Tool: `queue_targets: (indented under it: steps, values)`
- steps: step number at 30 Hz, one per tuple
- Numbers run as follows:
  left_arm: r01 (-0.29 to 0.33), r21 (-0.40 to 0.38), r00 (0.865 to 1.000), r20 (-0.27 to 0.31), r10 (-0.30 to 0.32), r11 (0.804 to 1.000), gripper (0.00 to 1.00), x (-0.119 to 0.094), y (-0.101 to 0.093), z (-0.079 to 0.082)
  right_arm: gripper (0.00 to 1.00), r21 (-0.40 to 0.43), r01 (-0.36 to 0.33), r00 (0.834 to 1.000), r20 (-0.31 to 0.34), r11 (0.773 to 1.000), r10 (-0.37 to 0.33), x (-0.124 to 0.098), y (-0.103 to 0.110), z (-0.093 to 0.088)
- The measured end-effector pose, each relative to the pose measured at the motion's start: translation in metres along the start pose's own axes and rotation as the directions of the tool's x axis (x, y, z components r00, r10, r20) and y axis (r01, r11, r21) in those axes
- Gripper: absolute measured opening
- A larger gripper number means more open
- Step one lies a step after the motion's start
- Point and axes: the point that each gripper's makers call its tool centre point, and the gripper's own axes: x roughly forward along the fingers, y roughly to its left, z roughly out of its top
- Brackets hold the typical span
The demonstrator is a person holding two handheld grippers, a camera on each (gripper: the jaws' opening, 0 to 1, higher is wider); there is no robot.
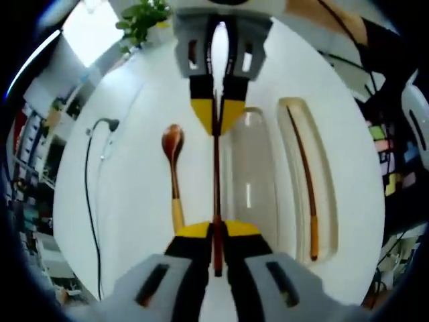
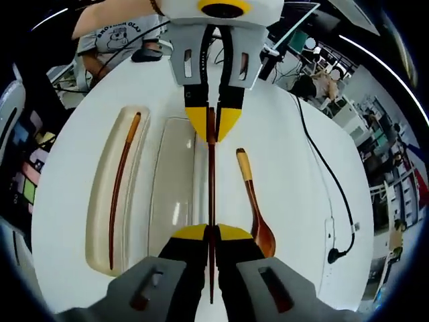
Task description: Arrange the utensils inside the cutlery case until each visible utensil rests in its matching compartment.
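Chopstick held: thin dark brown wooden chopstick (image 1: 216,181), spanning between both grippers above the white table (image 1: 134,174), beside the case.
Left gripper view: green potted plant (image 1: 142,19) at the far table edge; black cable (image 1: 90,194).
Right gripper view: person in a grey printed shirt (image 2: 117,35) behind the table.
Case: translucent cream cutlery case (image 2: 100,201); narrow slot holds a second brown chopstick (image 2: 120,191); wide compartment (image 2: 171,194) looks empty, though glare blurs it.
Spoon: dark wooden spoon with pale handle end (image 2: 255,204), on the table outside the case.
Left gripper (image 1: 216,231): clamped on one chopstick end.
Right gripper (image 2: 211,233): clamped on the other end.
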Motion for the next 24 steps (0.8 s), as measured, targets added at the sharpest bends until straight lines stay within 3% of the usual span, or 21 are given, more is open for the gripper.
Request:
queue_targets:
  steps: [7, 15, 23, 24]
  values:
    - [0.009, 0.021, 0.999, 0.040, -0.009, 1.000, 0.06, -0.005, -0.013, 0.007, 0.01, -0.064, 0.042, 0.999, -0.014, 0.997, -0.043, -0.008, 0.006, 0.000]
    - [0.025, 0.040, 0.998, 0.057, -0.027, 0.999, 0.06, -0.008, -0.030, 0.008, 0.01, -0.103, 0.037, 0.999, -0.008, 0.994, -0.038, -0.018, 0.033, 0.008]
    - [0.041, 0.043, 0.998, 0.047, -0.043, 0.998, 0.06, -0.013, -0.045, 0.008, 0.02, -0.059, 0.017, 1.000, 0.011, 0.998, -0.016, -0.018, 0.050, 0.012]
    - [0.043, 0.041, 0.998, 0.043, -0.045, 0.998, 0.06, -0.013, -0.046, 0.007, 0.02, -0.024, 0.013, 1.000, 0.024, 1.000, -0.013, -0.018, 0.052, 0.014]
